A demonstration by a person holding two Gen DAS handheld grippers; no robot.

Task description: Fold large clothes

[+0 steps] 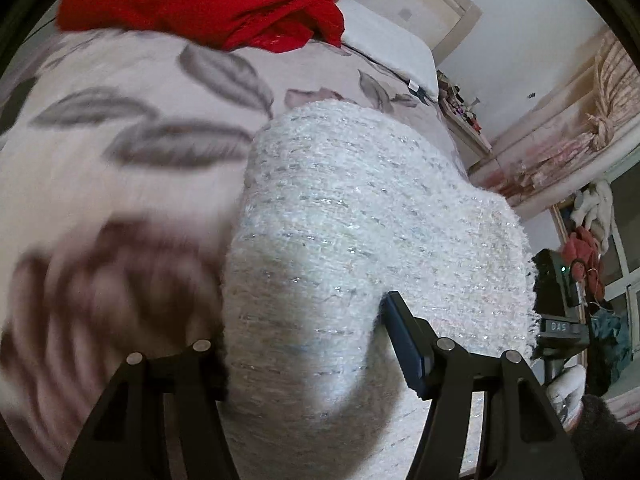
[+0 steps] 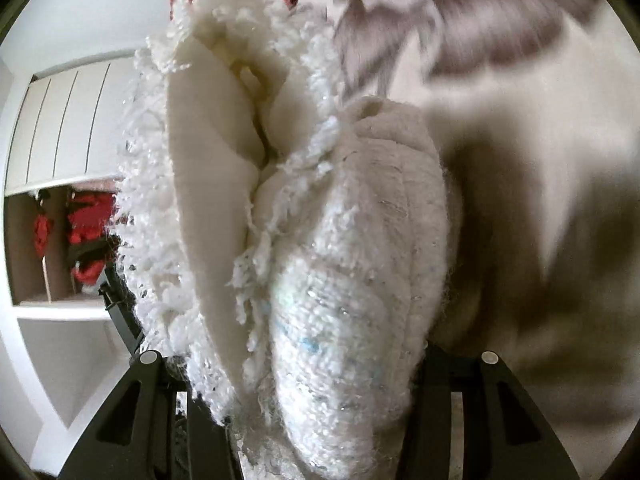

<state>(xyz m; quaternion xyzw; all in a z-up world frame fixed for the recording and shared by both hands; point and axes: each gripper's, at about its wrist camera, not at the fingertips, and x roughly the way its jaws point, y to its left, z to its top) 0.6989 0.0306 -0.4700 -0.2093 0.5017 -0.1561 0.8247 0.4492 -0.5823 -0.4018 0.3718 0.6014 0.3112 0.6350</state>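
Note:
A thick white knitted garment with silver threads (image 1: 360, 220) lies on the bed, and it fills the middle of both views. My left gripper (image 1: 304, 344) is shut on the white garment; its right finger (image 1: 404, 340) presses into the knit and its left finger is hidden behind the fabric. My right gripper (image 2: 304, 360) is shut on a bunched, fringed edge of the same garment (image 2: 320, 280), which is folded into thick layers between the jaws.
The bedspread (image 1: 120, 140) is pale with grey and brown leaf prints. A red garment (image 1: 224, 0) lies at the far side of the bed. A white pillow (image 1: 384, 40) and a cluttered shelf (image 1: 464, 108) stand beyond. A white wardrobe (image 2: 60, 128) shows at the left.

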